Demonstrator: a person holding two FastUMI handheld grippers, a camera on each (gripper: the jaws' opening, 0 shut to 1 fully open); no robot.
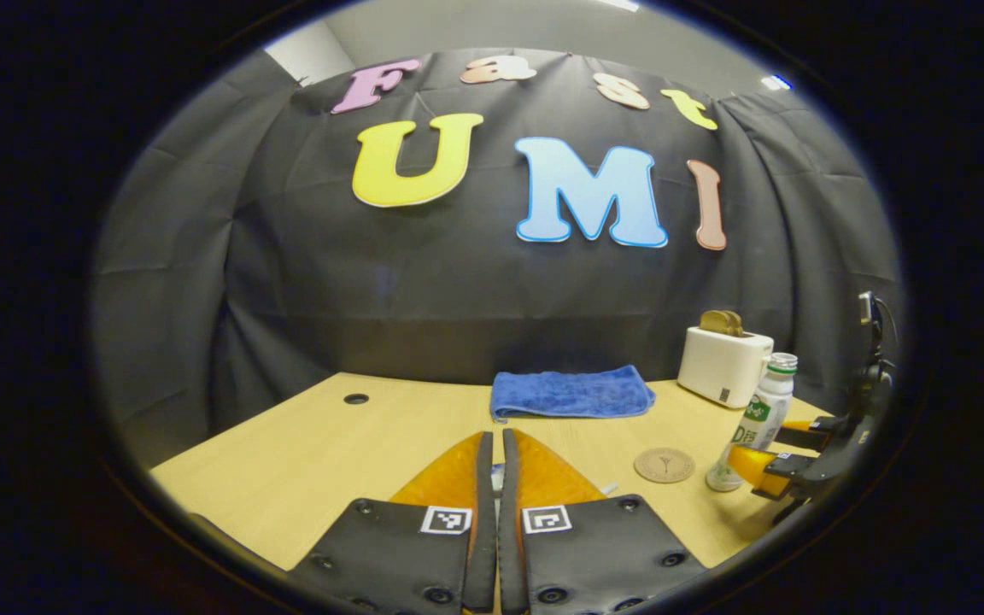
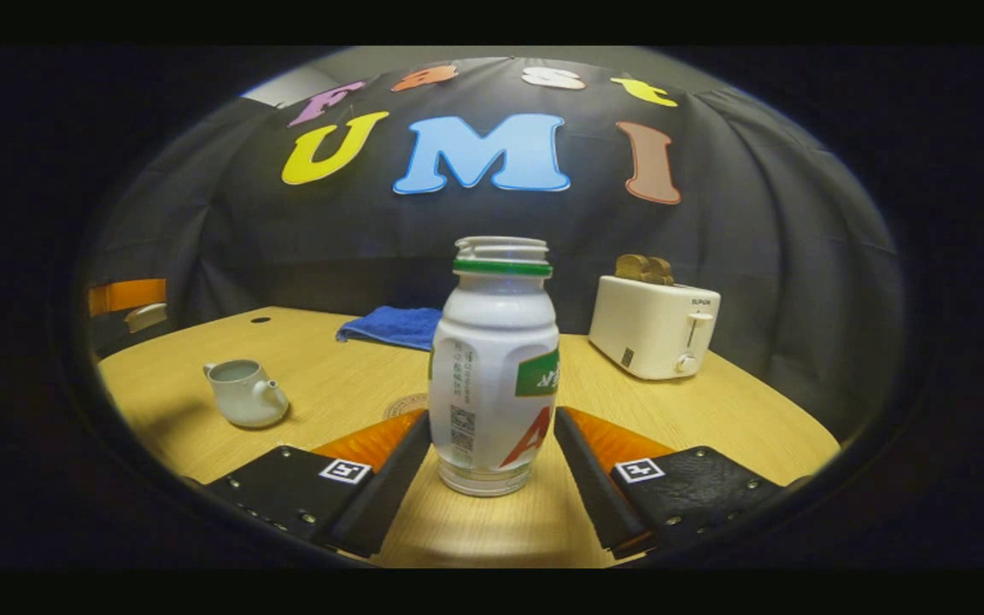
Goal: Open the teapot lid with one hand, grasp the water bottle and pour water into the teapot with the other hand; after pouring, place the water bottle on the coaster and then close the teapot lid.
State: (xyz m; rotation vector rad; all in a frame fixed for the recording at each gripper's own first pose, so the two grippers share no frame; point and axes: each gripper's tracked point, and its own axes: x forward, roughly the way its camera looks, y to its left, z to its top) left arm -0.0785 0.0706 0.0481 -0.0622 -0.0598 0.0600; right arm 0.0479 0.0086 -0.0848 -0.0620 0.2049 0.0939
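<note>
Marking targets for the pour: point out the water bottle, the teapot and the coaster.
water bottle (image 2: 494, 376): right gripper view, on the middle of its body.
teapot (image 2: 243, 395): right gripper view, on its rounded belly.
coaster (image 1: 664, 465): left gripper view, on the disc's centre.

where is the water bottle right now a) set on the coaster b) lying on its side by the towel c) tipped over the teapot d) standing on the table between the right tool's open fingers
d: in the right gripper view the water bottle stands upright on the table, with the right tool open around it, fingers either side and not pressing it; the coaster lies bare beside the bottle.
</note>
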